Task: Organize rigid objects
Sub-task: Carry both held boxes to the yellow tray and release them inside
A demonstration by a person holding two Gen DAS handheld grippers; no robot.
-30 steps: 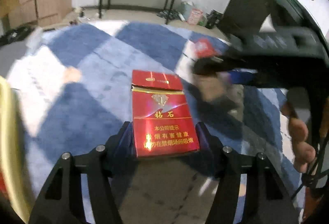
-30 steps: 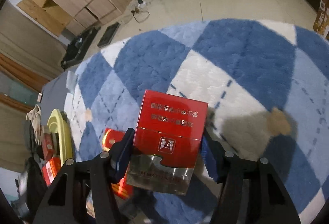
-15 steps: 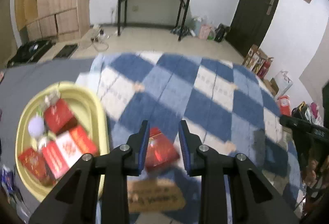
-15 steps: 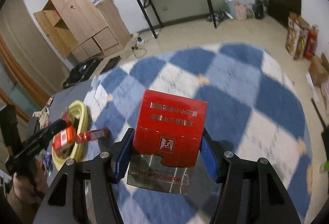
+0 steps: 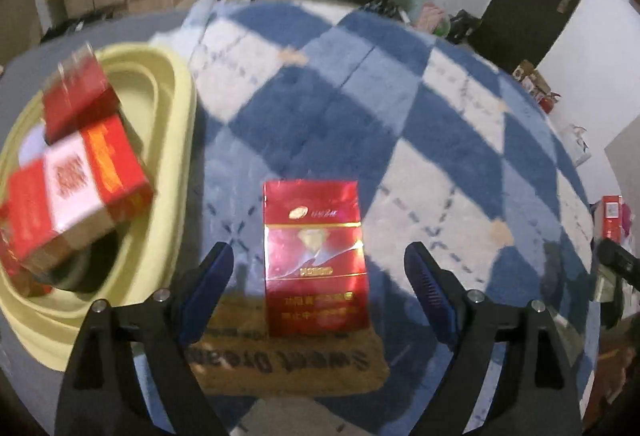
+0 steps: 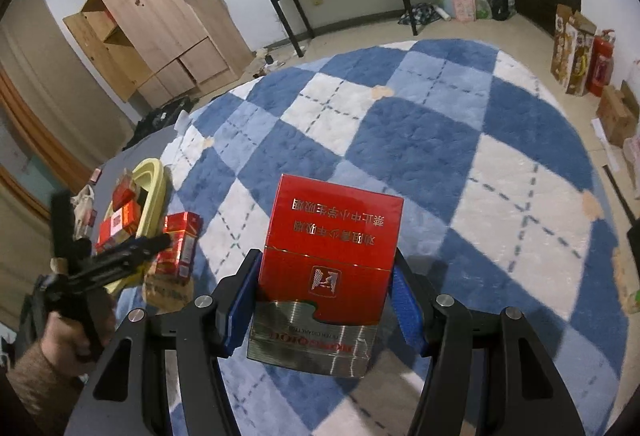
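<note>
— Opening as it was, did the left tool [image 5: 319, 254] hold anything?

— No. Its jaws were opening and stood wide apart. The red pack [image 5: 316, 260] sat between them, with a clear gap to each blue pad. A hand [image 6: 72, 332] gripped this tool's handle in the right wrist view.

— Where was that pack?

— It rested on the brown label [image 5: 288, 360] at the near edge of the blue-and-white checked rug [image 5: 320, 76], just beside the yellow basin [image 5: 176, 140]. In the right wrist view it appeared to stand on end.

— What did the basin contain?

— It held several red boxes [image 5: 84, 188], blurred in the left wrist view. One was red and white, and a darker red one lay on top of it.

— And the right tool [image 6: 326, 256]?

— It was closed on a red-and-silver pack [image 6: 332, 244]. The pads pressed on both of its sides, and its printed text read upside down. It was held above the rug, well apart from the basin.
</note>
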